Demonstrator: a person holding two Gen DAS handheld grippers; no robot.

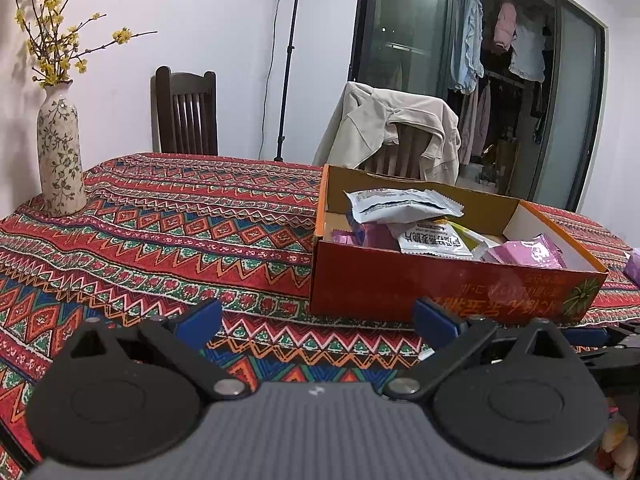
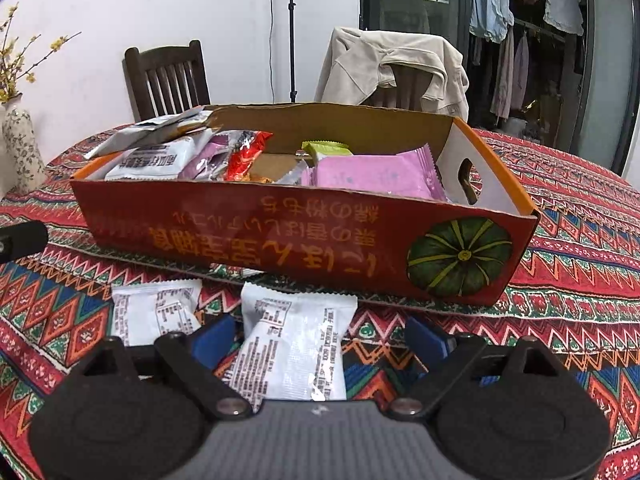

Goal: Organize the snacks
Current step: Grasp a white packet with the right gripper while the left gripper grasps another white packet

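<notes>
An orange cardboard box holds several snack packets, white, pink, red and green. In the right wrist view two white snack packets lie on the tablecloth in front of the box: one between my right gripper's open fingers, one to its left. My right gripper is open over the first packet, not closed on it. My left gripper is open and empty, low over the cloth, just left of the box's near corner.
A patterned red tablecloth covers the table. A floral vase with yellow flowers stands at far left. Two chairs stand behind the table, one draped with a beige jacket. A purple packet lies right of the box.
</notes>
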